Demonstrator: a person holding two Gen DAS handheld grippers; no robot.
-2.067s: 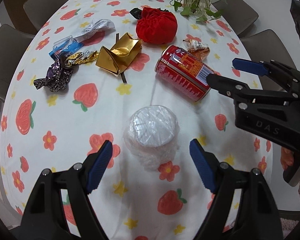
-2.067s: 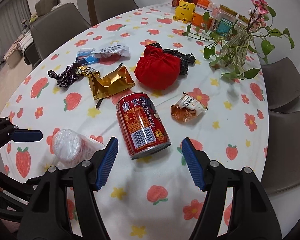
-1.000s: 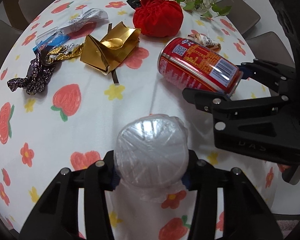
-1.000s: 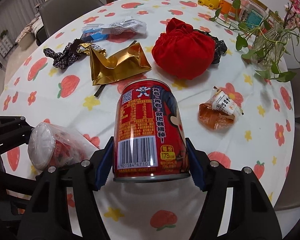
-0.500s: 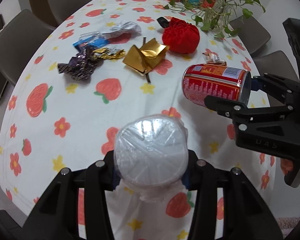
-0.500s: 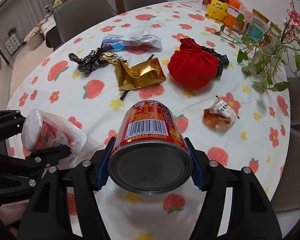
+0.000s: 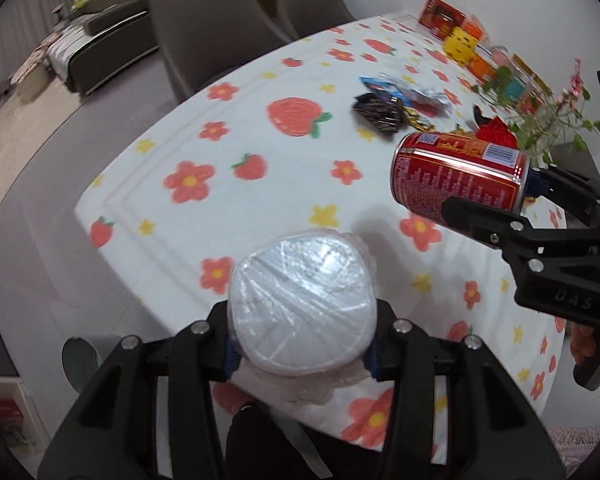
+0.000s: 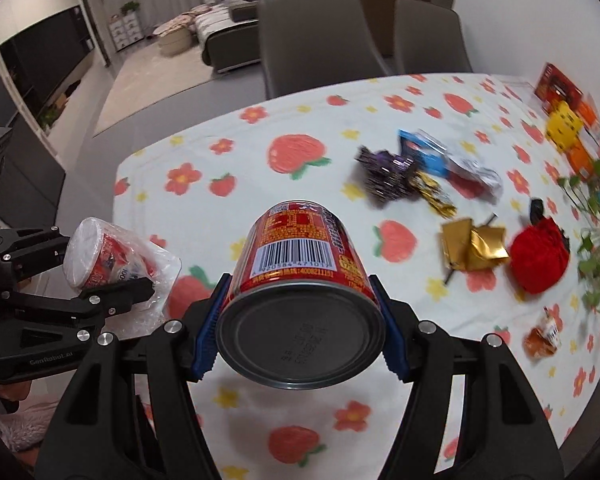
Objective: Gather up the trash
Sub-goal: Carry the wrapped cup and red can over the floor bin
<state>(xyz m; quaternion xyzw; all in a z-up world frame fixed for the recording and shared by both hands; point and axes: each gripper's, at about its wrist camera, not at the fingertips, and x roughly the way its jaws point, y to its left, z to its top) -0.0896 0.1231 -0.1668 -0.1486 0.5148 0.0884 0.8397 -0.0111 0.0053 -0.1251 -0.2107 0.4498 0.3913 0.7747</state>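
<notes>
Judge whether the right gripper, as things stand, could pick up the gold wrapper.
Probably not: the right gripper is shut on the can, so its jaws are full, though nothing lies on the gold wrapper.

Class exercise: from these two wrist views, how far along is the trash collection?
Done: nothing visibly binned yet. In hand: the left gripper grips a plastic-wrapped cup; the right gripper grips a red can, both clear of the table. Left: gold wrapper, purple wrapper, blue packet, orange packet.

One red can (image 8: 300, 276) between my right jaws, one plastic-wrapped cup (image 7: 302, 306) between my left. Beyond my jaws: one red pouch (image 8: 538, 258), one gold wrapper (image 8: 472, 250), two chairs (image 8: 316, 40).
</notes>
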